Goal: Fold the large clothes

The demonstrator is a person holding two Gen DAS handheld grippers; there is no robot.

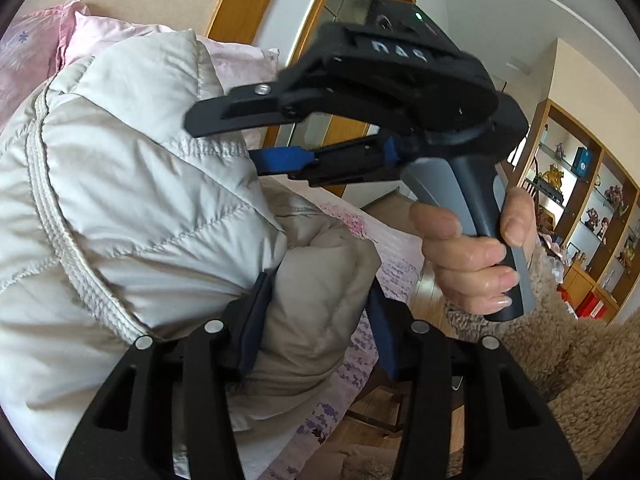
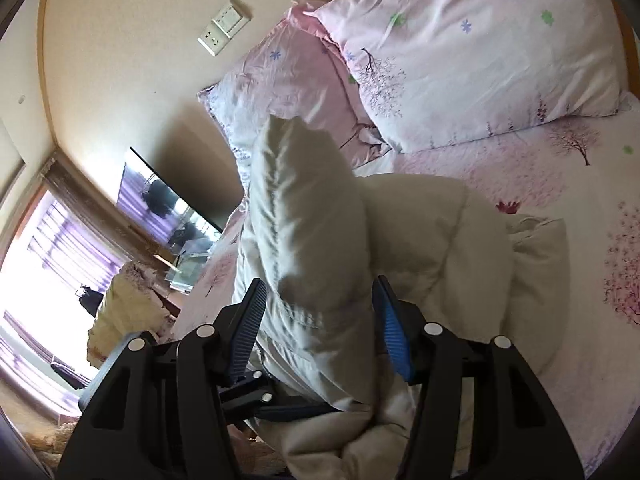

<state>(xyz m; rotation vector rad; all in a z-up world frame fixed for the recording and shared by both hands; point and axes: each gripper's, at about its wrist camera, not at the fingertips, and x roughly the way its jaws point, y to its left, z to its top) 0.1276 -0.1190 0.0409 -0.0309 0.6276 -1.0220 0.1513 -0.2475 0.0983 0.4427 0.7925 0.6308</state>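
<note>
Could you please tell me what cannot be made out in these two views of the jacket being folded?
- Jacket outline: left wrist view, cut off by the frame edge and covered by the left gripper; sleeves and hem cannot be told.
- Right gripper fingertips: left wrist view, hidden behind the jacket.
- Jacket underside: right wrist view, hidden by a raised fold between the right gripper's fingers.
- Shelf ornaments: left wrist view, too small.

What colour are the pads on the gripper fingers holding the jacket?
Blue, ribbed pads, clearest in the right wrist view, against the pale grey-white quilted jacket.
</note>
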